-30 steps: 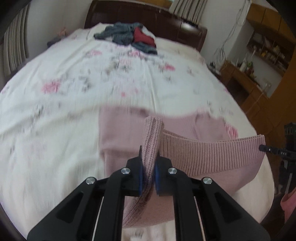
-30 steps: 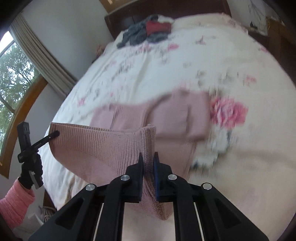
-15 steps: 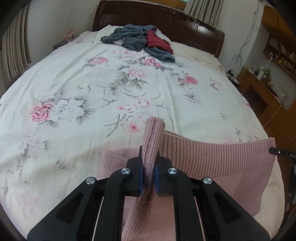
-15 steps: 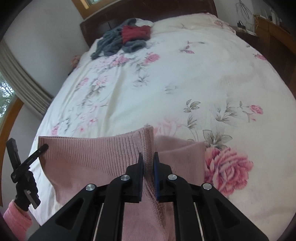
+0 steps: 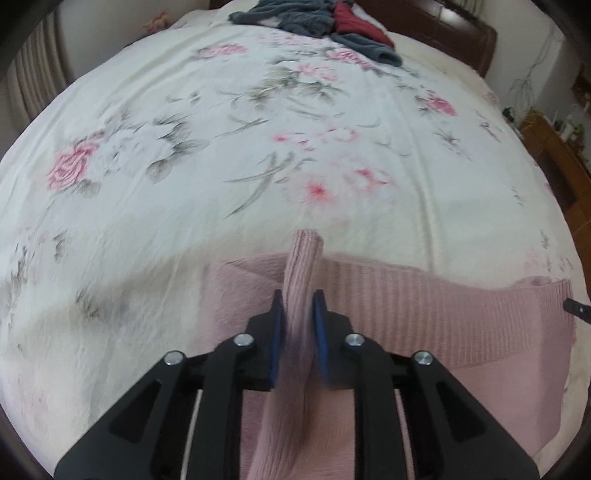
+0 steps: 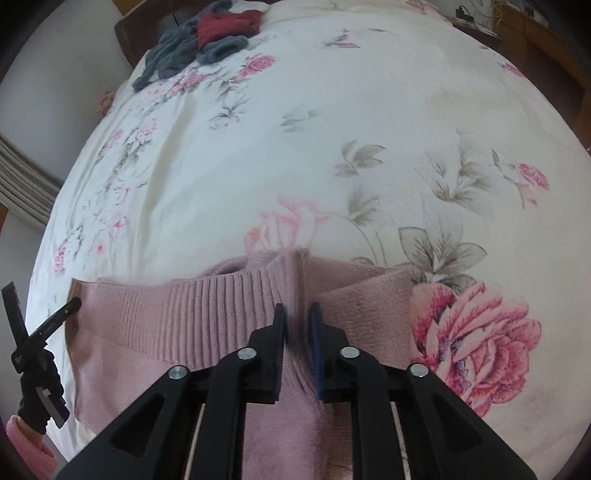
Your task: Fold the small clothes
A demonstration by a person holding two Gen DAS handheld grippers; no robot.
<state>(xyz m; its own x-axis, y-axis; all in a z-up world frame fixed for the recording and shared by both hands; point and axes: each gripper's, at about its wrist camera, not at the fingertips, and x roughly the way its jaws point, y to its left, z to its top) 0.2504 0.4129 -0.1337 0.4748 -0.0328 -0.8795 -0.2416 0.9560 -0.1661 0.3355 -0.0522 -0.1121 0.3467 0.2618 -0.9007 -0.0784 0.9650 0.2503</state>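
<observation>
A pink knit sweater (image 5: 424,314) lies at the near edge of the bed, its ribbed hem stretched between both grippers. My left gripper (image 5: 298,310) is shut on the hem's left corner, and a fold of knit stands up between its blue pads. The right gripper's tip (image 5: 576,308) shows at the hem's far right end. In the right wrist view my right gripper (image 6: 297,317) is shut on the other corner of the sweater (image 6: 184,314), where the cloth is blurred. The left gripper (image 6: 40,328) and a gloved hand (image 6: 37,384) appear at the left edge.
The floral bedsheet (image 5: 258,129) spreads ahead of both grippers. A pile of grey and dark red clothes (image 5: 314,18) (image 6: 207,40) lies by the dark headboard (image 5: 443,26). Wooden furniture (image 5: 554,155) stands to the right of the bed.
Both grippers have carried the ribbed hem forward and down over the sweater's body. The hem now sits low on the bed, and the folded garment looks shorter.
</observation>
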